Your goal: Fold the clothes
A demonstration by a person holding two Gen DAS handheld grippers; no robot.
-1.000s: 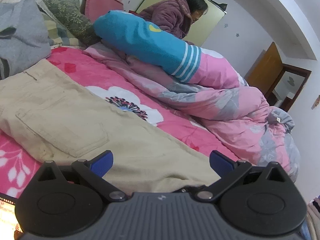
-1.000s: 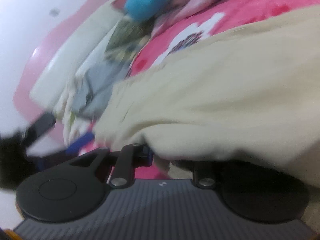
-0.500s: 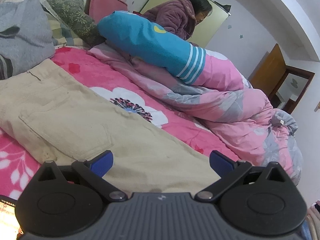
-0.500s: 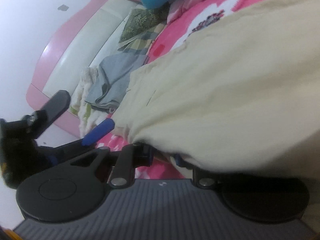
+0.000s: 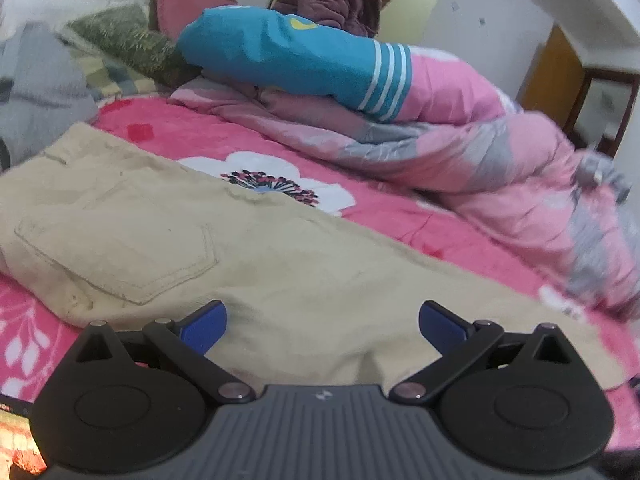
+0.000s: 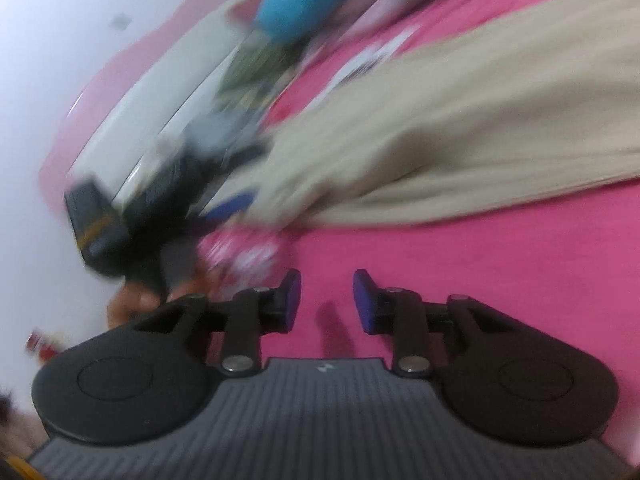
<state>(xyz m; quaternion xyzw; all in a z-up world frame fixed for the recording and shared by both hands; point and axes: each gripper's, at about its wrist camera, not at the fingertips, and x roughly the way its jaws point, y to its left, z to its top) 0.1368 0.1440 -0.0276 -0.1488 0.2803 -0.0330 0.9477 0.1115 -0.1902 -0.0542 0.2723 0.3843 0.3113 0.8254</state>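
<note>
On the pink floral bedspread (image 5: 400,216), nearest the left wrist camera, the left gripper (image 5: 322,326) stands wide, its blue pads (image 5: 204,326) parted at roughly 7 and 5 o'clock of the view with nothing between them, hovering low over the beige trousers (image 5: 280,272). These lie flat across the bed, the back pocket (image 5: 120,256) toward 9 o'clock, the waistband end off at 10 o'clock and a leg running away past 4 o'clock.

From the right wrist camera, which is heavily blurred, the right gripper (image 6: 327,300) is narrowly parted and empty; its jaws have just been opening, and only bare pink cover shows between the pads. The trousers' folded edge (image 6: 440,168) lies beyond it toward 1 o'clock, apart from the fingertips. The other gripper shows as a dark smear at 10 o'clock.

Farther off in the left view sit a rumpled pink quilt (image 5: 500,152) at 2 o'clock, a blue striped pillow (image 5: 288,56) at 12, and a person in a purple jacket (image 5: 340,0) behind it.

By my reading, one fold has just been laid down and released. The next move calls for fresh grips: each gripper must descend onto a trouser edge, pinch both layers without catching the bedspread, and carry that end over evenly.
</note>
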